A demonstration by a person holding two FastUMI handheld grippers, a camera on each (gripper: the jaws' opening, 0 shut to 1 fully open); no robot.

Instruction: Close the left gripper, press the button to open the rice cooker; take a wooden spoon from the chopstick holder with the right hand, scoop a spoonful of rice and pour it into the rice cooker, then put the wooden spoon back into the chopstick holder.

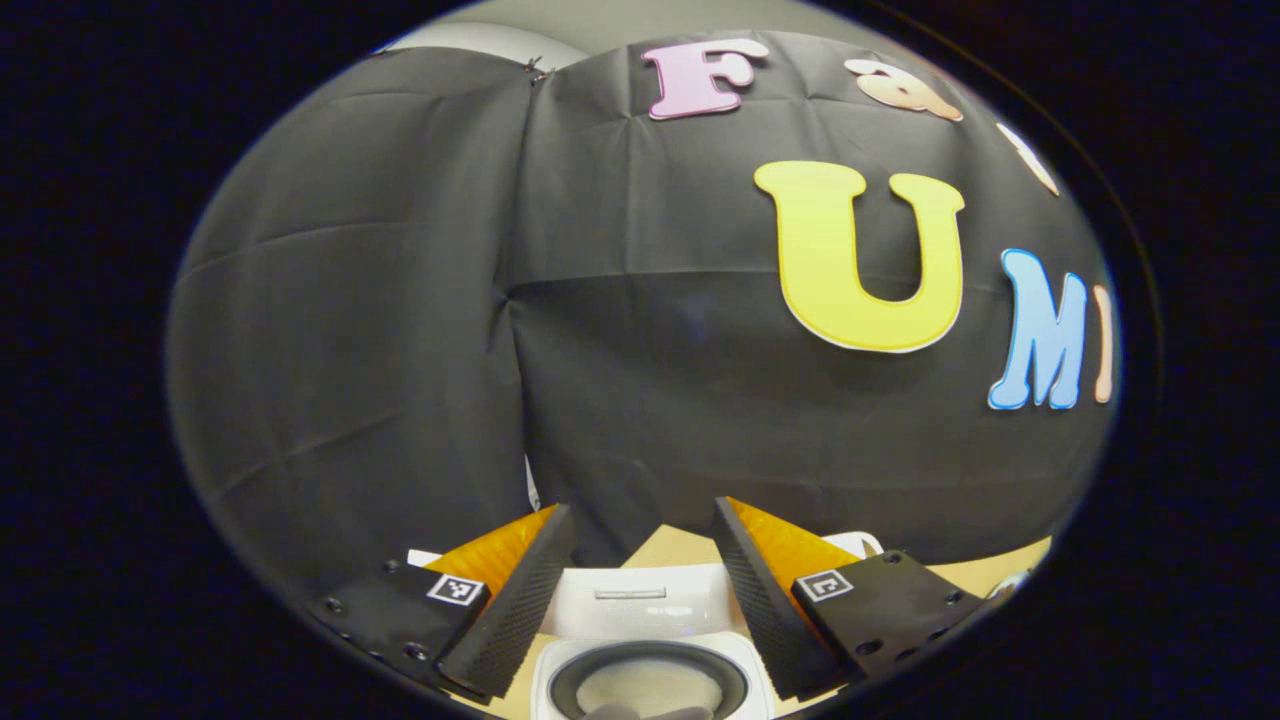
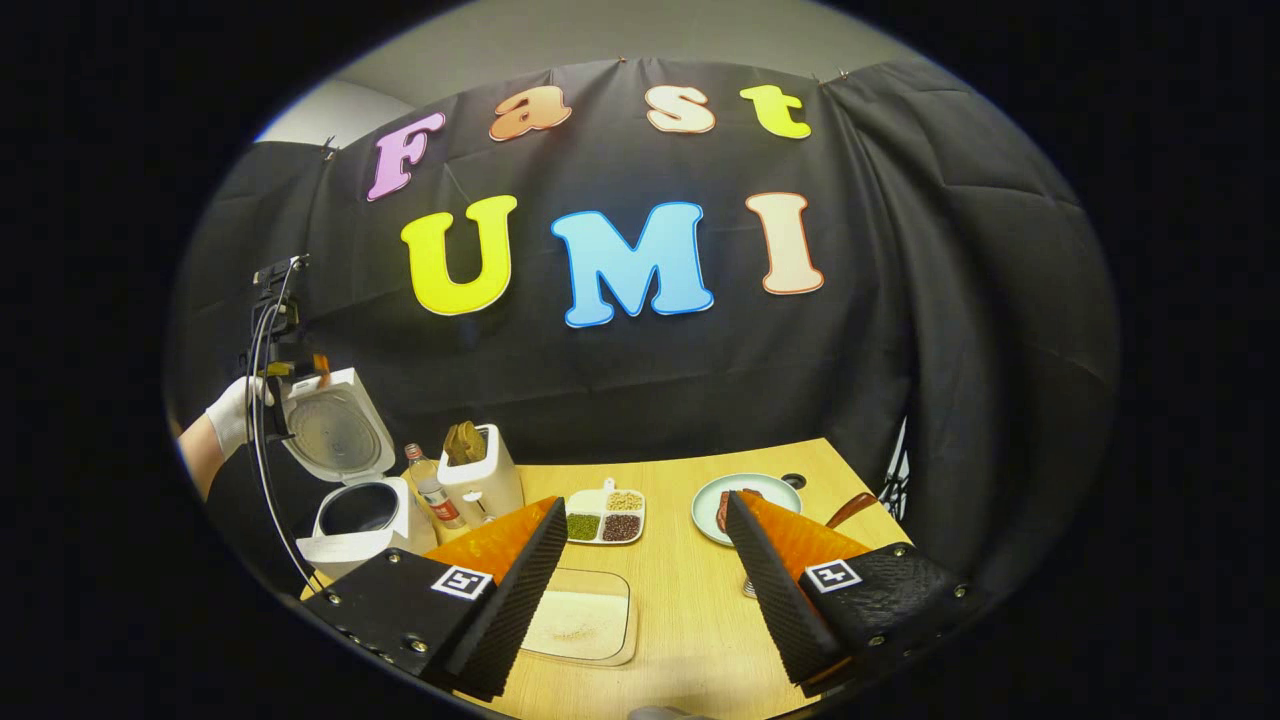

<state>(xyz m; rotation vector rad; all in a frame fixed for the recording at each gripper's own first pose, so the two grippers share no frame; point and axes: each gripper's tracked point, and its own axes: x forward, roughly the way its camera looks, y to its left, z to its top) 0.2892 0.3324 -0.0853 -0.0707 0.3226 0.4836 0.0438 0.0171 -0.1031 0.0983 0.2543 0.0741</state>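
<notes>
The wooden table (image 2: 690, 600) spans the lower part of the right gripper view, backed by the black cloth wall. At its far left stands the white rice cooker (image 2: 350, 520) with its lid (image 2: 335, 430) swung up and tilted back, the ribbed round inner face turned toward the camera and the dark inner pot open to the top. In the left gripper view the same cooker (image 1: 645, 640) sits directly below and ahead, its pot ring and pale contents visible between the fingers.

A white-gloved hand (image 2: 235, 415) with a dark sleeve reaches in from the left edge and holds the left gripper (image 2: 290, 375) up beside the raised lid, cables looping down from it. Seen from its own camera, the left gripper (image 1: 640, 590) has its jaws spread wide apart, holding nothing, hovering above the cooker.

The right gripper (image 2: 640, 590) is low over the near part of the table, jaws also wide apart and empty, aimed at the far wall.

Just right of the cooker, a small bottle (image 2: 430, 490) stands upright, then the white chopstick holder (image 2: 482, 478) with the wooden spoon (image 2: 462, 440) standing upright in it, its end pointing up. A clear tray of rice (image 2: 580, 615) lies flat between the right gripper's fingers. Farther back are a divided dish of grains (image 2: 605, 515) and a pale plate (image 2: 745, 500).
</notes>
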